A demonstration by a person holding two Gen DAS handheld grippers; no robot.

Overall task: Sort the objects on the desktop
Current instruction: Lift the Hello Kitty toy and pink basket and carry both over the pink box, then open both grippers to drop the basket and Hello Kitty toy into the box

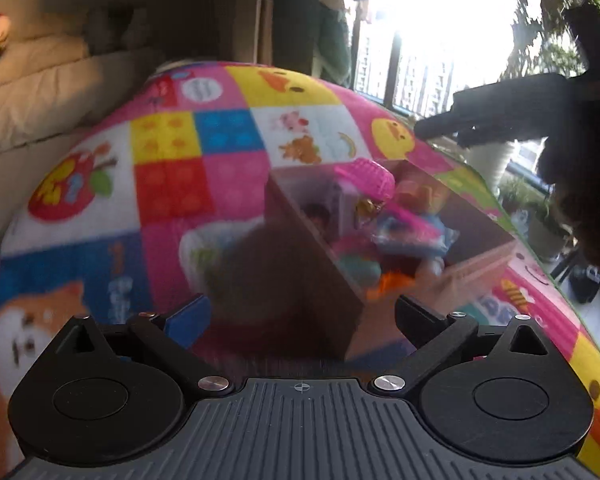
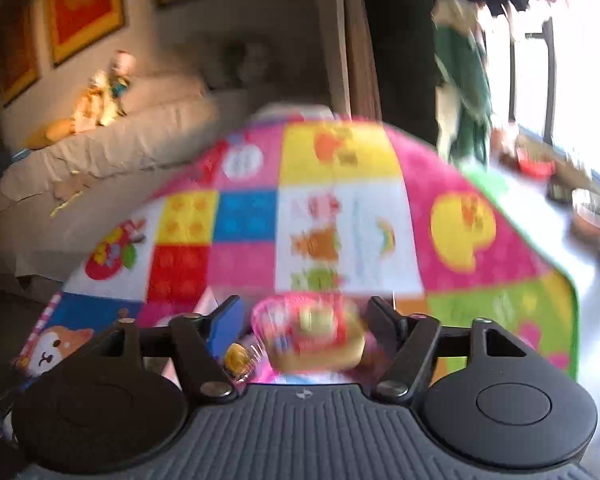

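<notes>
In the left wrist view a wooden box [image 1: 476, 264] full of colourful toys, with a pink basket [image 1: 366, 178] on top, stands on the patchwork play mat [image 1: 228, 136]. My left gripper [image 1: 302, 312] is open, and a blurred brown fuzzy object [image 1: 272, 276] lies between its fingers, just left of the box. My right gripper shows as a dark shape [image 1: 480, 116] at the upper right. In the right wrist view my right gripper [image 2: 304, 320] is open just above blurred pink and yellow toys [image 2: 312, 332]. I cannot tell what they rest in.
A beige sofa [image 2: 112, 148] with dolls stands behind the mat at the left. A bright window with plants [image 1: 548, 208] and pots is at the right. The mat's green right edge [image 2: 568, 288] meets bare floor.
</notes>
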